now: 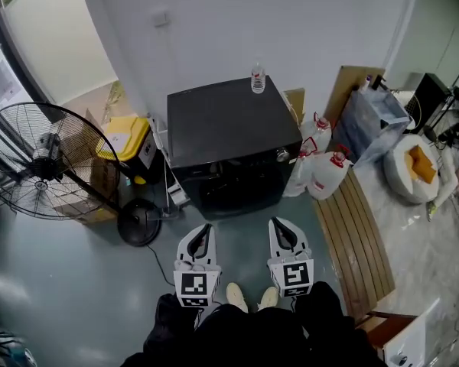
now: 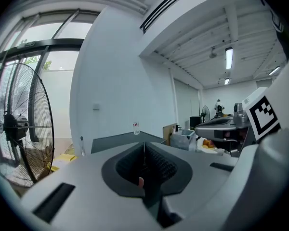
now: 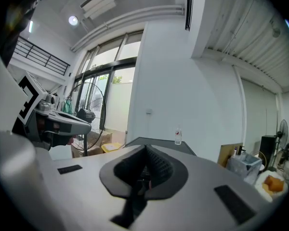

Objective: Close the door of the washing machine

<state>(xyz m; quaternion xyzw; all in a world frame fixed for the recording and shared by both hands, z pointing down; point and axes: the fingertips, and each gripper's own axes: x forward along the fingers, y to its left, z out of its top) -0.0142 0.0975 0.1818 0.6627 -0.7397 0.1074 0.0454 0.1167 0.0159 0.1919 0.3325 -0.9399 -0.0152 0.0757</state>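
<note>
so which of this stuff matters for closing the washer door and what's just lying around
For the job: washing machine, left gripper, right gripper.
Just lying about: water bottle on the machine, floor fan, white jugs, yellow box, wooden slats.

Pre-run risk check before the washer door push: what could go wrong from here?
1. A hard shove may topple the small clear plastic bottle standing on the black washing machine.
2. The white red-capped jugs crowd the machine's right side; the right gripper, jaws shut, could clip them.
</note>
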